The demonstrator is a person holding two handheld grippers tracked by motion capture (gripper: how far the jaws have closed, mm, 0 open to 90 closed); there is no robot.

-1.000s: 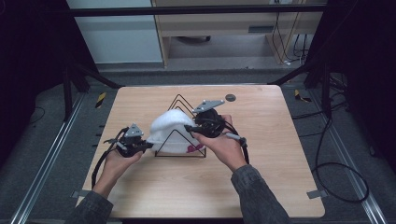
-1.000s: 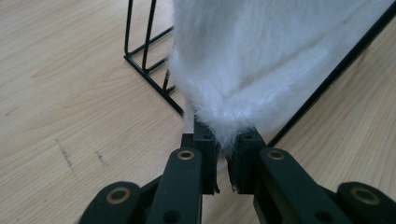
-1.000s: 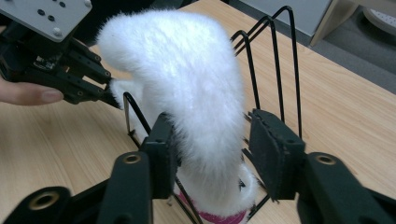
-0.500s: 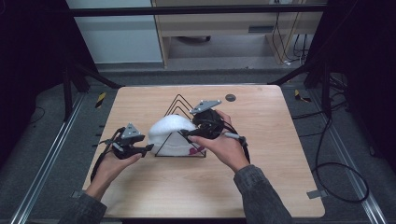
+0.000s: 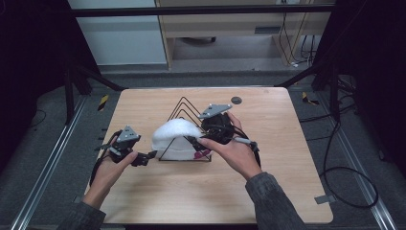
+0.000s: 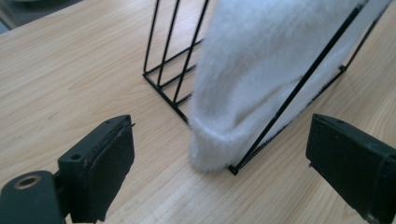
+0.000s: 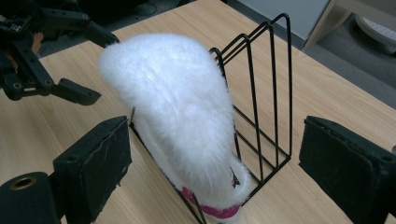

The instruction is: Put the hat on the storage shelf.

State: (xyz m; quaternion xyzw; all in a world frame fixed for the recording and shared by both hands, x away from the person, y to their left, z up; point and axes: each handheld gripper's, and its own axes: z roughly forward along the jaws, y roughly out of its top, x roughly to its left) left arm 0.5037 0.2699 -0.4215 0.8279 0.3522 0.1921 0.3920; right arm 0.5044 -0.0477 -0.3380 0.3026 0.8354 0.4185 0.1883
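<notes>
1. Dark grey floor surrounds a pale wooden table (image 5: pixel 158 201), with black frame legs at the sides, a white cabinet and a wooden shelf unit beyond the far edge, and loose black cables on the floor to the right.
2. Near the middle of the tabletop stands a black wire rack of triangular loops (image 5: pixel 184 108); in the right gripper view its peaked loops (image 7: pixel 273 74) rise in a row, one behind another.
3. Draped over the front loops is a fluffy white fabric item (image 5: pixel 173 134) with a pink trim at one low end (image 7: pixel 215 210); the left gripper view shows its white pile (image 6: pixel 252 79) hanging down to the table beside a rack corner, one wire crossing over it.
4. On the person's right, the right hand (image 5: pixel 237 153) holds the right gripper (image 7: pixel 215 163) just beside the rack, its jaws spread wide on either side of the fabric without touching it.
5. On the person's left, the left hand (image 5: pixel 107 170) holds the left gripper (image 5: pixel 149 156) low over the table, close to the rack's near corner; its jaws stand well apart with nothing between them.
6. A small dark round disc (image 5: pixel 236 100) lies on the table toward the far edge, well apart from the rack.
</notes>
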